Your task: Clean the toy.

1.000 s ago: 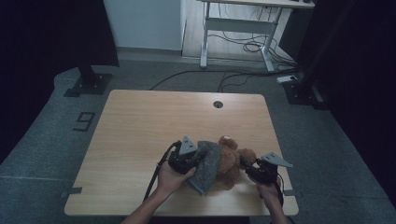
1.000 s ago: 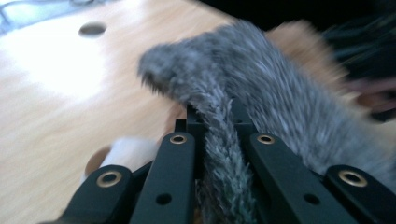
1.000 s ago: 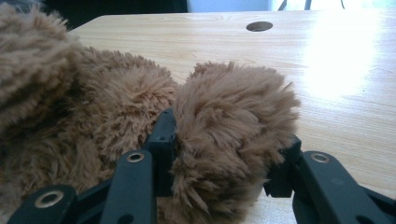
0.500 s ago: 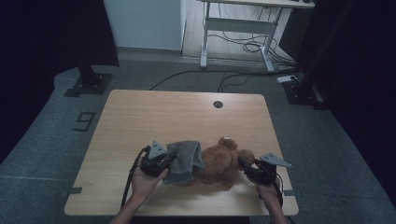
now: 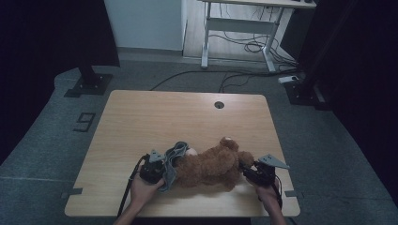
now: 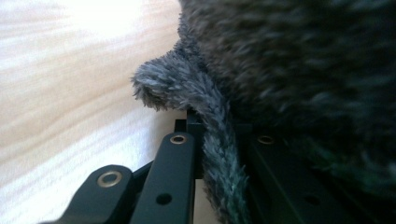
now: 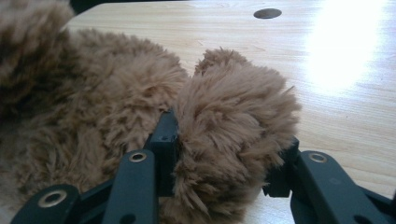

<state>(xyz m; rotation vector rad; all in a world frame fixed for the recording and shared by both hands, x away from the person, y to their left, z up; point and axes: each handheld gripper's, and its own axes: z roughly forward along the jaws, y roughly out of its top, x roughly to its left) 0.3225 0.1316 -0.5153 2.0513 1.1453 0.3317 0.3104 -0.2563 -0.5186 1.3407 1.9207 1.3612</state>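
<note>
High view: I am pulling a grey garment (image 5: 172,159) off the teddy bear (image 5: 211,166) lying on the table (image 5: 187,112); left gripper (image 5: 162,169) pinching its hem, right gripper (image 5: 248,171) clamping a leg (image 7: 229,135). Next, keep tugging outward.

L gripper (image 5: 165,165) clamped tight, R gripper (image 5: 245,169) jaws partly closed, both hands low, near edge.

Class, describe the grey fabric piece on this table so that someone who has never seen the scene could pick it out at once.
Start at the wooden table and go to its near edge, where a brown teddy bear lies on its side. At the bear's left end, the left gripper pinches the grey fabric. It is the one fuzzy grey thing, bunched against brown fur.
</note>
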